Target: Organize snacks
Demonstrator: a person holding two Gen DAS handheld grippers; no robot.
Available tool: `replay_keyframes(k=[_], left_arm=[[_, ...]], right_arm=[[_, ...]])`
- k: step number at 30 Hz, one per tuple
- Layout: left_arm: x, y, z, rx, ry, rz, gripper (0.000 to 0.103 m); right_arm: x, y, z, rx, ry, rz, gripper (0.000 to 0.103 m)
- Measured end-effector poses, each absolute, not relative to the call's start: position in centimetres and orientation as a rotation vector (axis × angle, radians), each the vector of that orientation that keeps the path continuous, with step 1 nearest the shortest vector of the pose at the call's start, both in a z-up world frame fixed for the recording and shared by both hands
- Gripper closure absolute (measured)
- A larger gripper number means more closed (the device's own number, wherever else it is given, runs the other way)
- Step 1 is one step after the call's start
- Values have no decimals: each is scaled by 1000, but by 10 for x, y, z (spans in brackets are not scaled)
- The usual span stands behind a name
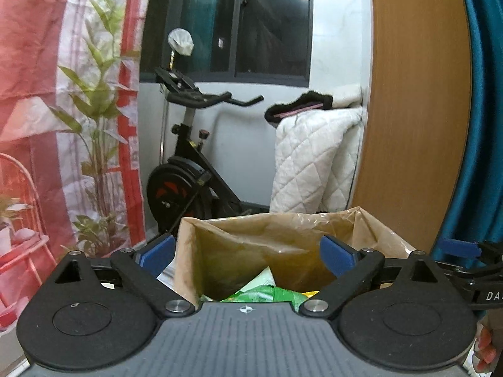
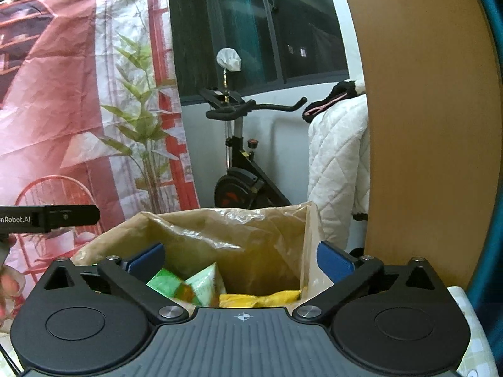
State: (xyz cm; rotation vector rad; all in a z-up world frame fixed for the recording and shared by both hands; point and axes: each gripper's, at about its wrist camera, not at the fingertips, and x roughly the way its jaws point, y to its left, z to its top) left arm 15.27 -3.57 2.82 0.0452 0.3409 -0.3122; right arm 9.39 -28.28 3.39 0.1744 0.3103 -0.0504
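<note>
Your left gripper: fingers spread, empty, over the paper bag.
Your right gripper: fingers spread, empty.
Bag: green snack packets inside.

Green snack packets and yellow packet in brown bag: lower parts hidden behind tongs body, print blurred. Bag base unseen. Other tongs cut off at left edge.

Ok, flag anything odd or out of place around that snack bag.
Nothing spilled or damaged. The brown paper bag stands open, its rim crumpled, with green packets tilted inside beside a yellow packet. Both tongs, left and right, are open and empty.
</note>
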Motion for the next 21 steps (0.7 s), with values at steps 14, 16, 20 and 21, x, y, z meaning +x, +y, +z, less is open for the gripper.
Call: replay_keyframes(k=[14, 16, 20, 21], left_arm=[[83, -26, -9, 87, 347, -311, 0], [76, -25, -17, 88, 361, -314, 0], [67, -20, -33, 54, 395, -366, 0], [65, -18, -38, 47, 405, -374, 0]], right_arm=[[23, -256, 8, 146, 280, -23, 0], [16, -253, -1, 149, 284, -33, 0], [5, -254, -22, 181, 309, -35, 0], [3, -255, -27, 185, 317, -40, 0]])
